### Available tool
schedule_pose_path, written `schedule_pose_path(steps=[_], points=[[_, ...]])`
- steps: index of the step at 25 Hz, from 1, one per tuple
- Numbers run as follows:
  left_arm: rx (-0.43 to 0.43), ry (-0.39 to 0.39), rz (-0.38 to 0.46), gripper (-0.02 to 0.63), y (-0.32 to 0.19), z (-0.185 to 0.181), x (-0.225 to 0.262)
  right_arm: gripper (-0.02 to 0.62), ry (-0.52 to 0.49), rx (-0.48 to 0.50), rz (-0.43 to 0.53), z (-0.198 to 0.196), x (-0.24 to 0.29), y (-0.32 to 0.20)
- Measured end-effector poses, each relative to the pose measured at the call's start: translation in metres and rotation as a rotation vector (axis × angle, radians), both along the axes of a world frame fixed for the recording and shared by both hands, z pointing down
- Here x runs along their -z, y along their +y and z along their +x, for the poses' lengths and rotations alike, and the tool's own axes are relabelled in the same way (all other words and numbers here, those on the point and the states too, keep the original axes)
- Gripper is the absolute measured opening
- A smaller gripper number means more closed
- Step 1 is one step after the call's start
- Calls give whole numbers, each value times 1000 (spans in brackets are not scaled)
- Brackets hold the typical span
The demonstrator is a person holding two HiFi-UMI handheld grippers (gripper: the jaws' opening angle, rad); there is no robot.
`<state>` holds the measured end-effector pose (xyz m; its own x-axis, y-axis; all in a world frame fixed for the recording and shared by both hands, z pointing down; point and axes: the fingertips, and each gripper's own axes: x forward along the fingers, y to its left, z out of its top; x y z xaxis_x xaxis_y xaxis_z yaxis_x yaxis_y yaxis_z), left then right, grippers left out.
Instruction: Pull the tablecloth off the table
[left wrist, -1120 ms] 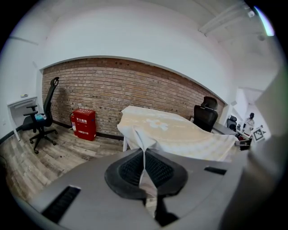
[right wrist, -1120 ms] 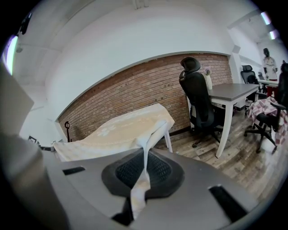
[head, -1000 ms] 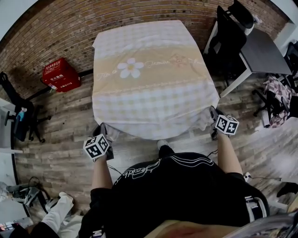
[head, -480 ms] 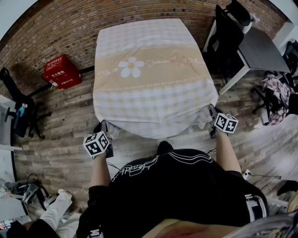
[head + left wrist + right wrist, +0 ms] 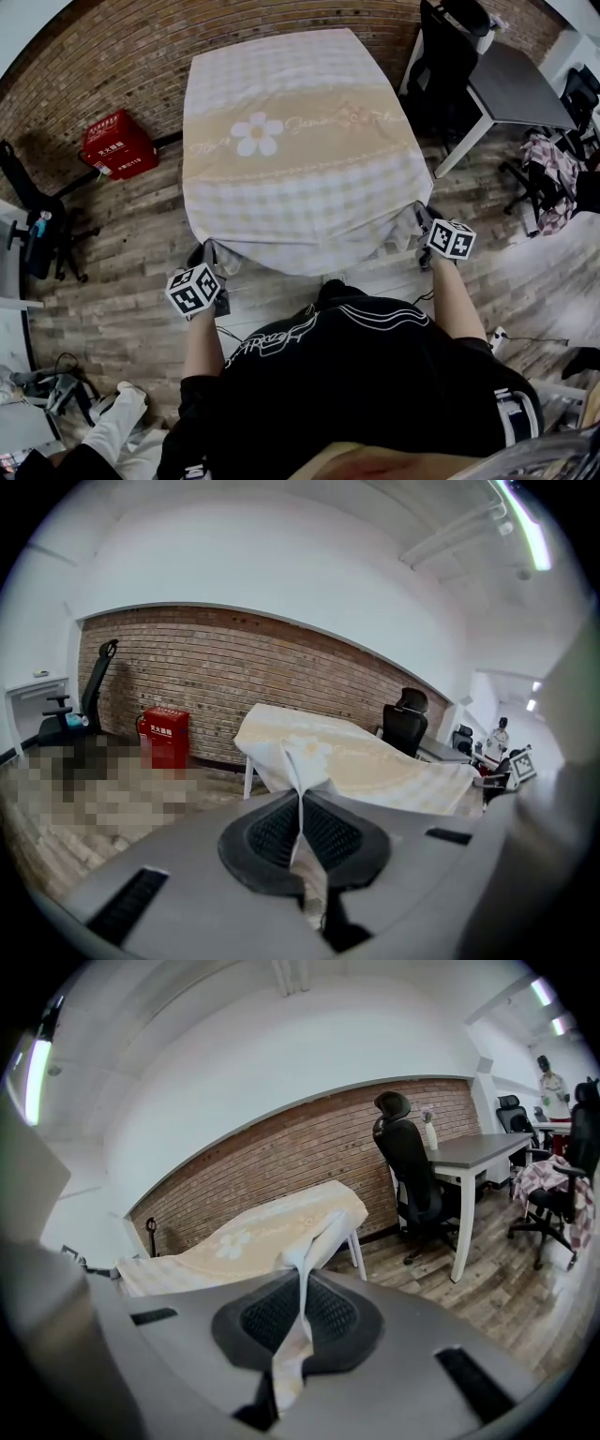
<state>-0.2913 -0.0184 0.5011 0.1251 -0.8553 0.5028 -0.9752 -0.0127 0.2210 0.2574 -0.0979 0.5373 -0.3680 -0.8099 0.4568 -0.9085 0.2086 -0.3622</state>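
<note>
A cream and beige checked tablecloth [image 5: 300, 150] with a white flower print covers the table and hangs over its near edge. My left gripper [image 5: 214, 264] is shut on the cloth's near-left corner; in the left gripper view the fabric [image 5: 302, 789] is pinched between the black pads [image 5: 267, 834]. At the near-right corner my right gripper [image 5: 420, 225] is shut on the cloth too, and the right gripper view shows the fabric [image 5: 300, 1307] clamped between its pads [image 5: 330, 1314]. Both corners are lifted off the table's front edge.
A red crate [image 5: 119, 145] sits on the wooden floor left of the table, by the brick wall. A black office chair [image 5: 441, 66] and a grey desk [image 5: 520, 89] stand to the right. Another chair [image 5: 28, 234] is at the far left. The person stands right at the table's near edge.
The tablecloth has shifted a little toward me and to the left in the head view; both grippers stay clamped on its corners, the right one slightly higher and further right.
</note>
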Motion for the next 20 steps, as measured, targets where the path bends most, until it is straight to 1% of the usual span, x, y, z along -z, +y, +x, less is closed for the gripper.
schedule_pose_path(steps=[5, 12, 20], points=[[9, 20, 13, 6, 14, 3, -2, -2, 23, 7, -9, 1, -1, 12], [24, 16, 17, 6, 27, 14, 8, 0, 21, 49, -10, 3, 9, 21], [68, 2, 13, 6, 49, 37, 21, -2, -9, 59, -14, 34, 17, 32]])
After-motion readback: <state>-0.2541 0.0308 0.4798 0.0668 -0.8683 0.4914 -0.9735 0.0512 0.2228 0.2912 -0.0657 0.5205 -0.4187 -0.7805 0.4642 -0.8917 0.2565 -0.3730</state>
